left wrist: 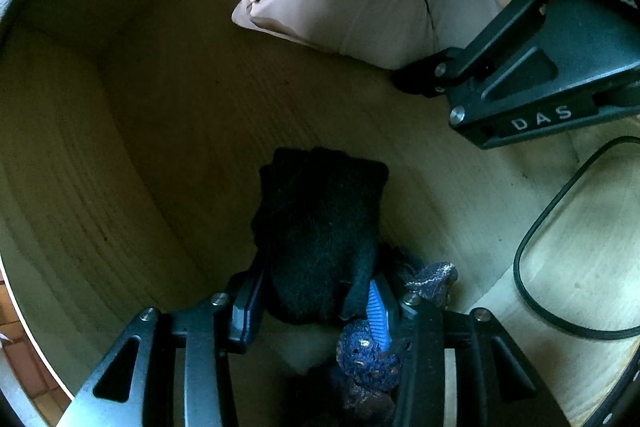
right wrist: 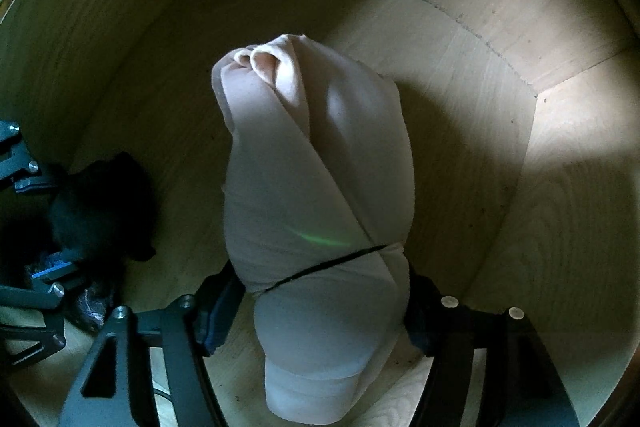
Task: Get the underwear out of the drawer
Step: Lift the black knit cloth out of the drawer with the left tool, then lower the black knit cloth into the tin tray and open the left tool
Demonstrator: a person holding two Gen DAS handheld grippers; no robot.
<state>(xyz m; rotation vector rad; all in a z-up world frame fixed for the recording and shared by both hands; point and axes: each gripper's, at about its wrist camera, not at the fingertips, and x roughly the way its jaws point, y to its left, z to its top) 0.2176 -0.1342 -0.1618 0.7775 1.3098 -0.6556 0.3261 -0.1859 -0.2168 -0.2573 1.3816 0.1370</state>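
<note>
Two rolled garments, one drawer

Frames: black angular metal left gripper and right gripper, with triangular cut-outs
Screws: round silver heads
Pads: ribbed blue fingertips
Marking: white letters "DAS"
Cable: thin black loop
</note>
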